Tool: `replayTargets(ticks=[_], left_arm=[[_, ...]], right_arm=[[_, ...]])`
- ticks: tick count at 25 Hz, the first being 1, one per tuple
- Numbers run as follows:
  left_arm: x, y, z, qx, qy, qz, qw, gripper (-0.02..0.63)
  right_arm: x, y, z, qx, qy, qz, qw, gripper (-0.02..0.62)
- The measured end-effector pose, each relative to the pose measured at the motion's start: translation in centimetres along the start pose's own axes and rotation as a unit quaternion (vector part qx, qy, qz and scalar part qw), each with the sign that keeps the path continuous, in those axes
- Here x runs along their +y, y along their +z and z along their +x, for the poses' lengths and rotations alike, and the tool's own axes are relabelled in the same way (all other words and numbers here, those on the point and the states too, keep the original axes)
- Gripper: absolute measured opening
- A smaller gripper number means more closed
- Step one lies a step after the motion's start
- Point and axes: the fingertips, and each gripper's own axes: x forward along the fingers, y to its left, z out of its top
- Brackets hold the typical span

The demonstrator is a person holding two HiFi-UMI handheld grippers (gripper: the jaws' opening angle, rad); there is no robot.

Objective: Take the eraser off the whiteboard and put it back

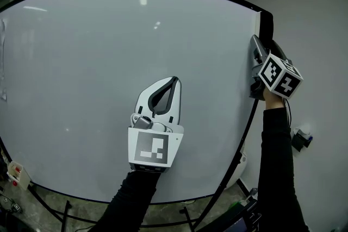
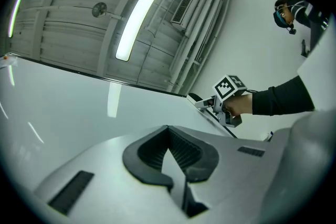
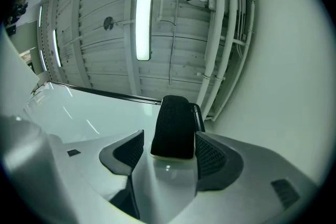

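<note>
"Where is the eraser (image 1: 266, 23)?"

"On the whiteboard (image 1: 109, 62), in its upper right corner by the right edge. The right gripper (image 1: 255, 46) is just below it, and the eraser stands between that gripper's jaws."

"And the left gripper (image 1: 173, 83)?"

"In front of the board's lower middle, well to the left of the right gripper. The wall (image 1: 315, 35) lies to the right of the board."

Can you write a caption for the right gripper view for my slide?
Open fingers of the right gripper either side of the black eraser at the whiteboard's edge.
</note>
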Motion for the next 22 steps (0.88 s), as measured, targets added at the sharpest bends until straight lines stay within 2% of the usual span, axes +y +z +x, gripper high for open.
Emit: replayTargets(ticks=[5, 10, 22], left_arm=[[-0.2, 0.0, 0.1, -0.003, -0.007, -0.002, 1.0000, 0.006], [0.0, -0.1, 0.0, 0.001, -0.005, -0.003, 1.0000, 0.006], [1.0, 0.0, -1.1, 0.007, 0.002, -0.003, 1.0000, 0.006]], right_arm=[[-0.1, 0.0, 0.8, 0.000, 0.007, -0.013, 1.000, 0.290], [-0.2, -0.1, 1.1, -0.005, 0.016, 0.015, 1.000, 0.288], [-0.2, -0.3, 0.7, 0.001, -0.015, 0.022, 1.000, 0.279]])
